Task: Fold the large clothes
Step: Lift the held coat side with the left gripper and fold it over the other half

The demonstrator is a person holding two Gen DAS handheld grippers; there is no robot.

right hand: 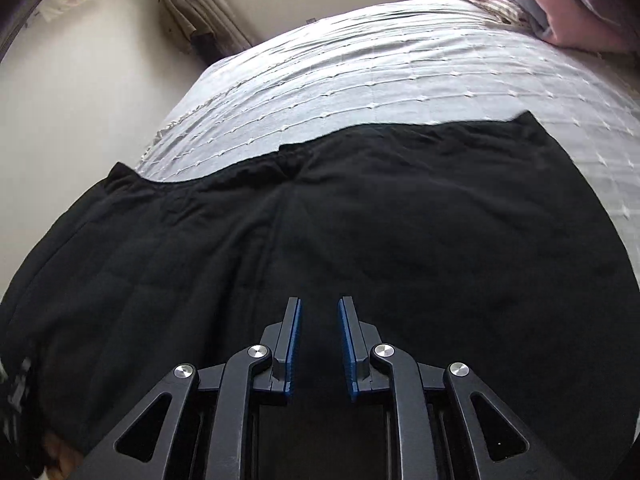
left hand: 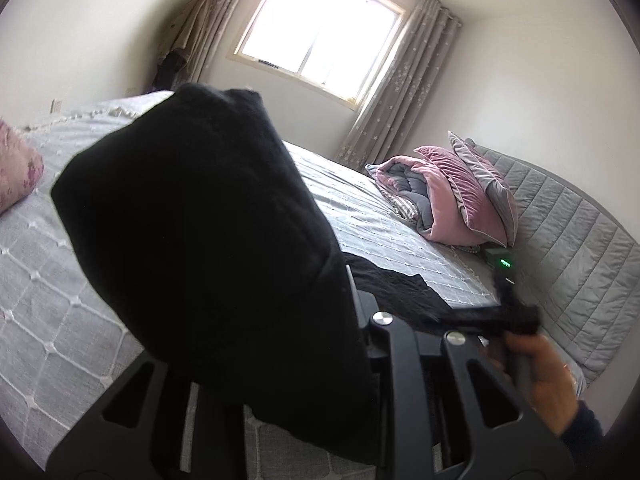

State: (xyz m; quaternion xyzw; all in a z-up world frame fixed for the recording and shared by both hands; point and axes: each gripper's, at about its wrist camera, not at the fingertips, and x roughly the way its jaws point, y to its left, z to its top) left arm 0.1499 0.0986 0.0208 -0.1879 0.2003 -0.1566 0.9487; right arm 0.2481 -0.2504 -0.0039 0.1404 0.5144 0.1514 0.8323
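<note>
A large black garment [right hand: 360, 220] lies spread on the grey quilted bed [right hand: 360, 64]. My right gripper [right hand: 319, 304] is open just above the cloth, its blue pads [right hand: 294, 344] apart with nothing between them. In the left wrist view a thick fold of the black garment [left hand: 208, 240] is lifted above the bed and drapes over my left gripper [left hand: 352, 280], hiding its fingertips; the jaws look shut on the cloth. The right gripper's handle [left hand: 504, 316], held by a hand, shows at the lower right there.
A folded pink and grey quilt with pillows [left hand: 452, 196] lies against the grey padded headboard [left hand: 568, 232]. A floral pillow [left hand: 16, 168] is at the left edge. A window [left hand: 320, 28] with grey curtains is beyond the bed. Clothes hang in the corner [left hand: 180, 40].
</note>
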